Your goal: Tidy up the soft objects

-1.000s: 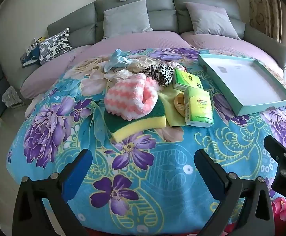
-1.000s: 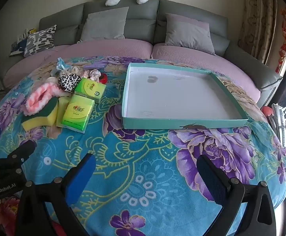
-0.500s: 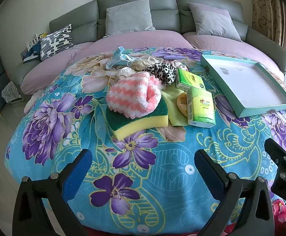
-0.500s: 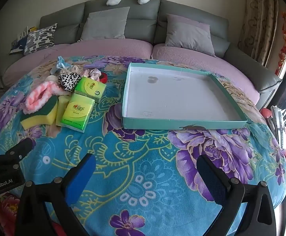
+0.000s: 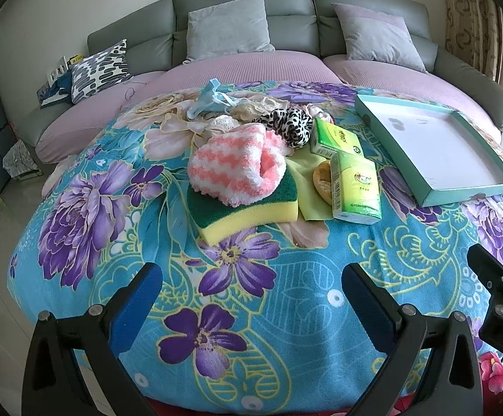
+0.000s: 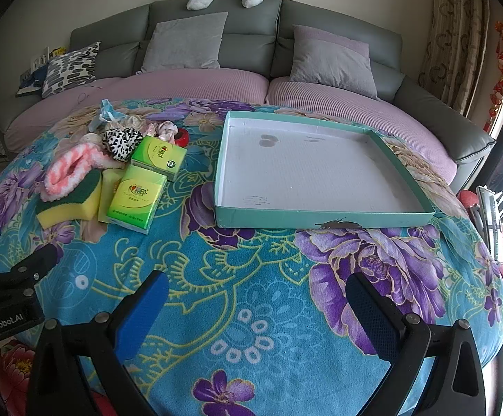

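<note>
With my left gripper [image 5: 251, 286] and right gripper [image 6: 256, 294] both spread wide and empty, the soft pile sits left of the teal tray [image 6: 320, 216] (fuzzy pink sock [image 5: 236, 168] balanced on the sponge [image 5: 248, 208]), so I judge a careless grab could topple it.

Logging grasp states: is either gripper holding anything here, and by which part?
Nothing is held. The left gripper and right gripper are both open above the floral blanket.
</note>
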Available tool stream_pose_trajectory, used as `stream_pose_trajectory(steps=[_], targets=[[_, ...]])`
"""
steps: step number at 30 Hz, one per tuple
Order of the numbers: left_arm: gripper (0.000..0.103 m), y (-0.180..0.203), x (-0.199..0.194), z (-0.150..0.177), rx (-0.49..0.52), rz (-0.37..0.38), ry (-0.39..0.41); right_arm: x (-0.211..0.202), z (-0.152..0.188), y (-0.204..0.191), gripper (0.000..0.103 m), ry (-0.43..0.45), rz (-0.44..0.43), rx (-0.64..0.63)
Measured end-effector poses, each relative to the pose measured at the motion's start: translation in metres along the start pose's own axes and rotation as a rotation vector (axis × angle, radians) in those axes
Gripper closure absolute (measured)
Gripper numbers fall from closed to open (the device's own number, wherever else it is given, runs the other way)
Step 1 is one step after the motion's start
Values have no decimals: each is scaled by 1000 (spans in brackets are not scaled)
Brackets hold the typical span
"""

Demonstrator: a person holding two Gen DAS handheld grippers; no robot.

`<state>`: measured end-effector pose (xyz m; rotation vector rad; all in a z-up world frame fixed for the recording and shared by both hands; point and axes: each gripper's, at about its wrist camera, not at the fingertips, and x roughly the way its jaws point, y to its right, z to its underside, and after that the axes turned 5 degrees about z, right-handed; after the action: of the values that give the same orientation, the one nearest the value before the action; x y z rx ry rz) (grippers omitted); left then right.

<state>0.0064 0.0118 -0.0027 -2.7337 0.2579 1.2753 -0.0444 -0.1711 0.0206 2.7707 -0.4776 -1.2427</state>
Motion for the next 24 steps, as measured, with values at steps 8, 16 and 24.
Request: stream_pose_trajectory(steps=[8,16,24], targets=[[0,-1,-1,1,0,1,0,0,0,0,0,0,1,0],[0,-1,-1,1,-1,1,1,0,0,0,0,2,0,2],[0,-1,-1,1,0,1,1,-1,0,0,0,3,1,1]])
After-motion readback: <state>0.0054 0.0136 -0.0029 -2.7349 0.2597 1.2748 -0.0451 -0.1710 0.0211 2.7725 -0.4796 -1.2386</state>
